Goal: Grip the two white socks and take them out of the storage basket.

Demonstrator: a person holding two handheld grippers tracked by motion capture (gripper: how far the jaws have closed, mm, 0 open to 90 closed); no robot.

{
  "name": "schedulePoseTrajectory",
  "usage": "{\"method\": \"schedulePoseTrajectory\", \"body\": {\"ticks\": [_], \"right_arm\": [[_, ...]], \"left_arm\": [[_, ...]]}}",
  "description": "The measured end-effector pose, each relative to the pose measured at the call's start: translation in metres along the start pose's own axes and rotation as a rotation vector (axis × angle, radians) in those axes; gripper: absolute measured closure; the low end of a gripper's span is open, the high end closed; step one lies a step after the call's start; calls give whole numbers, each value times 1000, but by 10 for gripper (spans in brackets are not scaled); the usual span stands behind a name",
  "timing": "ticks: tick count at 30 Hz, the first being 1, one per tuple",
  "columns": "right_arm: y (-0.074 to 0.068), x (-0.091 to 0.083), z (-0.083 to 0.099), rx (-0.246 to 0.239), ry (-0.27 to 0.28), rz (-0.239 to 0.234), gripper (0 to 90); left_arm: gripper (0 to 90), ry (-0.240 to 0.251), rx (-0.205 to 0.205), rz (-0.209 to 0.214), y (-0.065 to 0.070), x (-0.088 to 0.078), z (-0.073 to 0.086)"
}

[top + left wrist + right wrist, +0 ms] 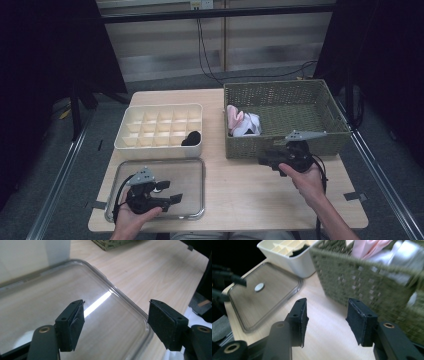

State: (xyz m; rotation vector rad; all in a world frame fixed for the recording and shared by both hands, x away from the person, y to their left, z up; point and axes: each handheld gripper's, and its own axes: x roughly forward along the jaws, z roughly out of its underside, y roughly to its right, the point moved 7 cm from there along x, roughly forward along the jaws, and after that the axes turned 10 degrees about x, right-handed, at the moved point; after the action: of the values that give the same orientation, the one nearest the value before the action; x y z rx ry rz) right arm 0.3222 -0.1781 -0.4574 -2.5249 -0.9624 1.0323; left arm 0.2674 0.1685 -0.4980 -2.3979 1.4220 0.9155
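While both tongs stood wide and empty, left tongs (pixel 172 199) over clear lid (pixel 192 172); right tongs (pixel 265 161) beside basket (pixel 280 145); next likely needs reaching a garment (pixel 242 122).

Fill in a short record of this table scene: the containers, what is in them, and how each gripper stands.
table: light wood
basket: green woven, right rear
basket contents: pink and white cloths
divided box: cream, one dark item in a front compartment
clear lid: flat, front left
left gripper: open over the lid, nothing between jaws
right gripper: open, nothing between jaws, beside the basket
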Motion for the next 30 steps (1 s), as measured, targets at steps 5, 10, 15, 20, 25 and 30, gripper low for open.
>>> {"method": "schedulePoseTrajectory", "body": {"ticks": [5,10,15,20,25,30], "right_arm": [[-1,-4,-24,-22,1,13,534],[6,-1,-52,-34,-10,48,553],[17,14,-72,-38,-49,76,564],[29,28,-81,-28,-85,106,566],[47,43,-93,-25,-126,150,562],[58,51,-106,-18,-145,173,558]], "left_arm": [[289,5,16,3,10,-5,5],[288,28,0,7,7,-3,8],[284,41,-9,6,4,-5,10],[284,36,-9,-1,2,-5,13],[285,20,5,-8,0,-4,14],[284,35,-4,-2,1,-5,13]]}}
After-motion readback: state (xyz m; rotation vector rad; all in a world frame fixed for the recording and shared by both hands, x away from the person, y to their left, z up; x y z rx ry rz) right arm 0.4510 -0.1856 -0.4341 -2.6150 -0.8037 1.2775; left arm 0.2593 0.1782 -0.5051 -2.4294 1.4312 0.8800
